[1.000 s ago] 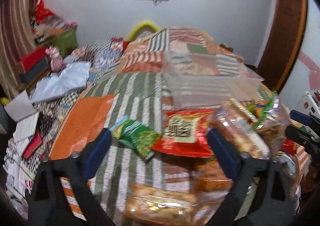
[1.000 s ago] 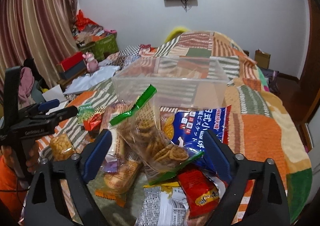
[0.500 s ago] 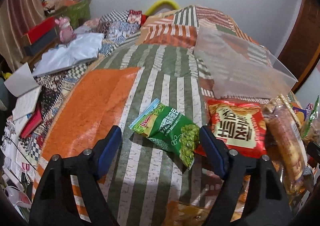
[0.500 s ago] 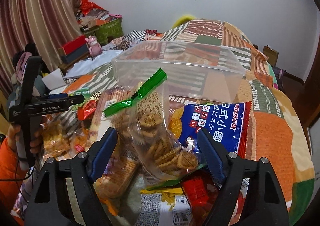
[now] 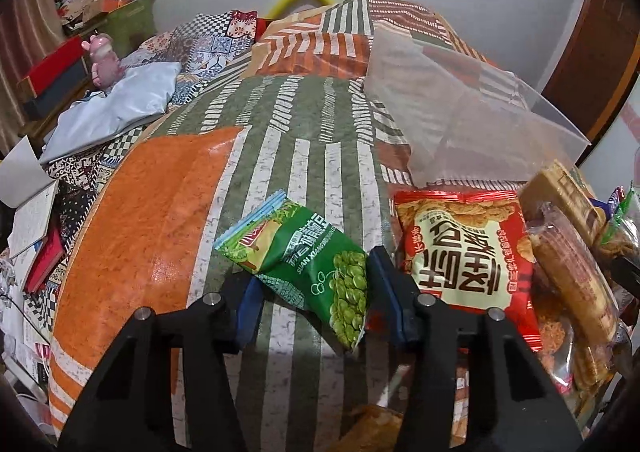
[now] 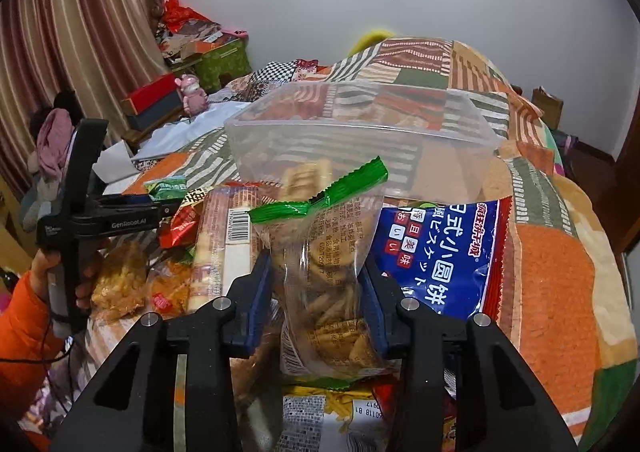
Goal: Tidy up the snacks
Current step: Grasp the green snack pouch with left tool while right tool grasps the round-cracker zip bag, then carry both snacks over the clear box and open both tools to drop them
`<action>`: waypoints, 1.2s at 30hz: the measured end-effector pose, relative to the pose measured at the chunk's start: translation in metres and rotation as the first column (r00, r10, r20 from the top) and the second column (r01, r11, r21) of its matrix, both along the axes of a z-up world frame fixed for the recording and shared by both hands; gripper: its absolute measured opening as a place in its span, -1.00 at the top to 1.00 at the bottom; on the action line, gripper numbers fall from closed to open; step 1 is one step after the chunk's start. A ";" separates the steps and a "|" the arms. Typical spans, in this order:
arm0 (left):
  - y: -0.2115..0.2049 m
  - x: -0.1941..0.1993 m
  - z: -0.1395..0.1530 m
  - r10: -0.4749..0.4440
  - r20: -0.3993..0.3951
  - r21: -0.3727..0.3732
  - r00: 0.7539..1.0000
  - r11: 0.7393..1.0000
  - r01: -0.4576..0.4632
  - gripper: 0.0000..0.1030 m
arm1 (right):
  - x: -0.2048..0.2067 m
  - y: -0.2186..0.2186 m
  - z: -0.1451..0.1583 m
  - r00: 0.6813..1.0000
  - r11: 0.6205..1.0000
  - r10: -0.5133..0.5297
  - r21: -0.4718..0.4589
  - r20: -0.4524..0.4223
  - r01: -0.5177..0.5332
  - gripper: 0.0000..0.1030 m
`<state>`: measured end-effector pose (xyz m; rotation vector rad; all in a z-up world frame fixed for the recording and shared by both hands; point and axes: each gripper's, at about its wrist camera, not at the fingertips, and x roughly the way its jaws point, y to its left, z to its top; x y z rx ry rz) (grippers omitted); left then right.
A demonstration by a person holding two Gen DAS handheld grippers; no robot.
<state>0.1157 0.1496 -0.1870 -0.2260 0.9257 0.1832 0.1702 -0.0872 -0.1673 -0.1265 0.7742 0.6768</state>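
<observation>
While snacks crowd a patchwork bedspread [image 5: 168, 236], the right gripper [image 6: 318, 294] clamps a clear biscuit bag [image 6: 320, 276]. The left gripper [image 5: 314, 298], jaws just closing, pinches a green pea packet [image 5: 308, 256].

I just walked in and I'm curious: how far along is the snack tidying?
Barely begun: the clear plastic bin looks empty. In hand: the right gripper has just closed on the clear cookie bag, the left gripper on the green pea packet. The blue biscuit bag and other packets remain.

Each black plastic claw [image 6: 316, 292] carries blue rubber pads [image 6: 262, 288] and silver screw heads. The left claw [image 6: 168, 208] bears white "GenRobot.AI" lettering. The person's puffy orange sleeve [image 6: 20, 332] trails a thin black cable.
</observation>
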 end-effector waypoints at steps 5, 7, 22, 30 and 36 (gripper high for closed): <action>-0.002 -0.008 0.009 -0.001 0.031 0.012 1.000 1.000 0.001 0.36 | -0.005 -0.002 0.007 1.000 1.000 -0.007 0.022 0.020 0.006 0.30; -0.002 -0.013 0.015 -0.001 0.048 0.008 0.999 1.000 0.001 0.49 | -0.006 -0.005 0.014 0.999 0.999 -0.011 0.042 0.033 0.010 0.30; -0.025 -0.048 0.094 -0.031 0.224 0.077 0.974 0.997 0.014 0.56 | -0.009 -0.027 0.062 0.986 0.989 -0.092 0.130 0.141 0.074 0.31; -0.045 -0.035 0.135 -0.086 0.308 0.095 0.948 0.994 0.059 0.56 | 0.004 -0.038 0.098 0.964 0.978 -0.146 0.177 0.223 0.108 0.31; -0.054 -0.009 0.153 -0.109 0.341 0.091 0.934 0.992 0.082 0.56 | 0.025 -0.032 0.110 0.956 0.979 -0.154 0.172 0.250 0.112 0.31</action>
